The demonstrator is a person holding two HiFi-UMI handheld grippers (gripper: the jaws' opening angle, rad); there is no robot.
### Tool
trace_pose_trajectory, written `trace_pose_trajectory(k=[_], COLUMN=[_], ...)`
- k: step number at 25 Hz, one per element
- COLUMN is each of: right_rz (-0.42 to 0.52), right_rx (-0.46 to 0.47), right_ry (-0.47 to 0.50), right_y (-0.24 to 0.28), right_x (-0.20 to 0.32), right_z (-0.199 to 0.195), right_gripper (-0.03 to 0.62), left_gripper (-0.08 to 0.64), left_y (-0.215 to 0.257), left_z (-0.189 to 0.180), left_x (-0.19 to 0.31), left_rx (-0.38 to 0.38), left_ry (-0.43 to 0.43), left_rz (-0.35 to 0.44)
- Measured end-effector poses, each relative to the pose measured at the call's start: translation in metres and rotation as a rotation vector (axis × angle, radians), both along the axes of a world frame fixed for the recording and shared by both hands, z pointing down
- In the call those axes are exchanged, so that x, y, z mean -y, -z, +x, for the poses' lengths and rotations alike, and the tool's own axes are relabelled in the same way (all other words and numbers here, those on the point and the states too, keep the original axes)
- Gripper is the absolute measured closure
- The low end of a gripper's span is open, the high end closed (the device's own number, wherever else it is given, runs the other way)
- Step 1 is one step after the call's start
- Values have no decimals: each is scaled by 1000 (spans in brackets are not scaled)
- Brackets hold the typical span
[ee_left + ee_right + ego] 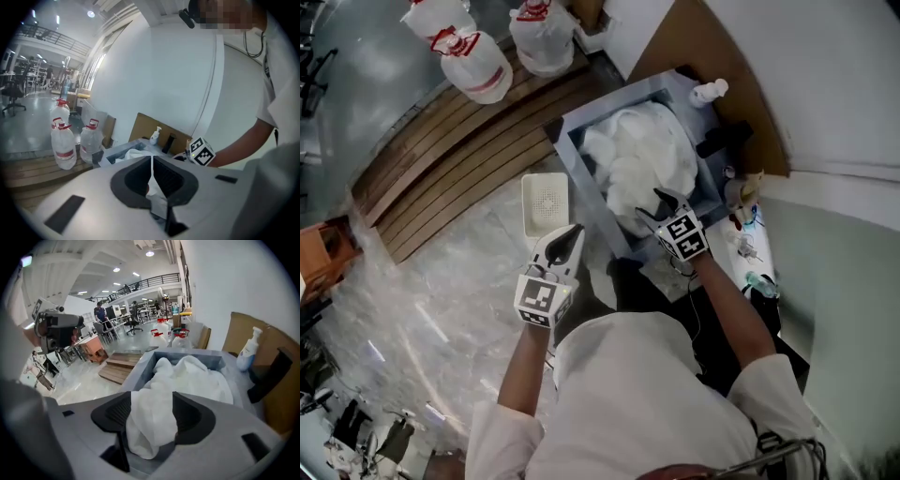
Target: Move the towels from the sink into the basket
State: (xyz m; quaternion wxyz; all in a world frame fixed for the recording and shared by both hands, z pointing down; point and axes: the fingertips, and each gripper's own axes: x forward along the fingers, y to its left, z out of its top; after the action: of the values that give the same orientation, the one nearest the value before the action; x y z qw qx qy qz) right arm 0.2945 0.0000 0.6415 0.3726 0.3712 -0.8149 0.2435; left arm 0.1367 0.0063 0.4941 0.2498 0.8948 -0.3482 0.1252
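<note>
White towels are heaped in the grey sink. A white slotted basket stands on the floor to the left of the sink. My right gripper hangs over the heap's near edge. In the right gripper view the right gripper stands partly open, with a fold of towel bulging up between the dark pads. My left gripper points at the gap between basket and sink. The left gripper has its jaws shut, and I see no towel in it.
Large water bottles stand on a wooden platform to the left. A soap bottle and a dark holder sit on the sink's far right side, in front of brown cardboard. An orange box sits far left.
</note>
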Motion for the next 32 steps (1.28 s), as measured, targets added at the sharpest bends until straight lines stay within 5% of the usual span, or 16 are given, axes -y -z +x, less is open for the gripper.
trace_pose_trajectory(k=[6,10,13,19,32], right_rz=[-116,-169,-142,-91,132], right_rx=[-83,-265,-340,-363,-181], right_ry=[40,130,193,135,-115], right_y=[-72,-115,-132,-121,43], right_x=[7,5,8,19,8], right_z=[-6,1,-3,-6,34], right_gripper=[174,119,165,457,491], left_gripper=[543,543,543,543,543], left_y=[-33,-46,-52,-58,-15], left_z=[-8,-12,-18,-27,-26], left_x=[-1,-4,-6,-16,-53], left_rx=[1,2,6,4,-12], left_ry=[40,63,79,87,40], left_rz=[-69,-101,-121,-134,-77])
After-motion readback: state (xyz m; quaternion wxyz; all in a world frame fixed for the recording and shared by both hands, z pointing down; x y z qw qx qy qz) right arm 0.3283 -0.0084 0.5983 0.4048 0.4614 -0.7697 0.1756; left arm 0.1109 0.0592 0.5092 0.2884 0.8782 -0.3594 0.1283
